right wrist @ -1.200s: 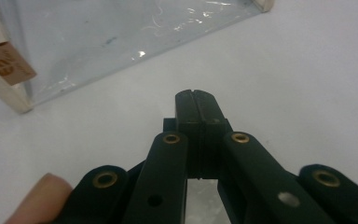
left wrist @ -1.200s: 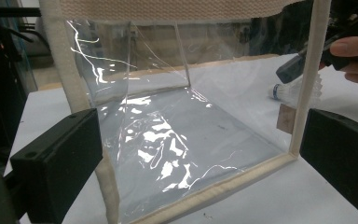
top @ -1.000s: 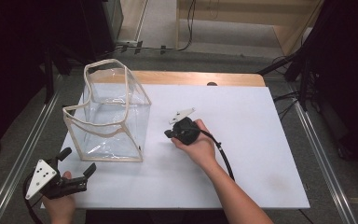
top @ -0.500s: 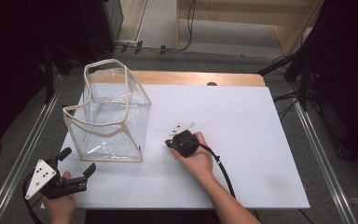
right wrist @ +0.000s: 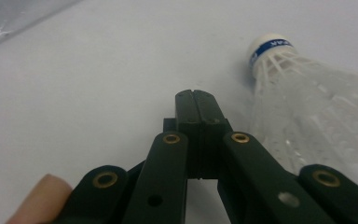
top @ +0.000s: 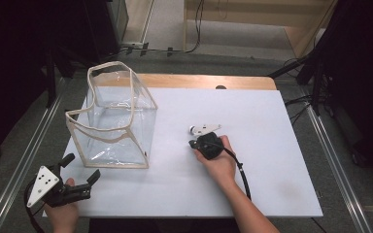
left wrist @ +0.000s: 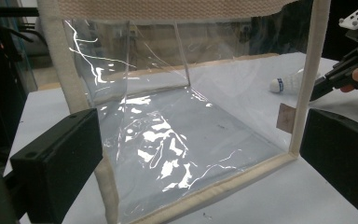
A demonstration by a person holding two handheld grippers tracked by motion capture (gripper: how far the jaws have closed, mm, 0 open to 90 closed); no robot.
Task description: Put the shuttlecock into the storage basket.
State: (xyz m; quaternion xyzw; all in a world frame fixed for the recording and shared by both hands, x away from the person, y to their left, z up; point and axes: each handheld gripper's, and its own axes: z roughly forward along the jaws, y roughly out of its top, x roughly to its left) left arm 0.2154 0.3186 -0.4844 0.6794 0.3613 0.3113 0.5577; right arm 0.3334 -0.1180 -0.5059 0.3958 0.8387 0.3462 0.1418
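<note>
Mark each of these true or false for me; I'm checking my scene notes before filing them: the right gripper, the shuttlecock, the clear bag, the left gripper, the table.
1. The right gripper has its jaws closed together with nothing between them. True.
2. The white feathered shuttlecock with a blue-banded cork lies inside the clear plastic bag. False: it lies on the white table top, outside the bag, beside the right gripper.
3. The clear plastic bag with beige fabric trim stands upright with its top open. True.
4. The left gripper is clamped on the bag's trim. False: its jaws stand wide open, short of the bag.
5. The bag holds several balls. False: nothing is seen in it.
</note>
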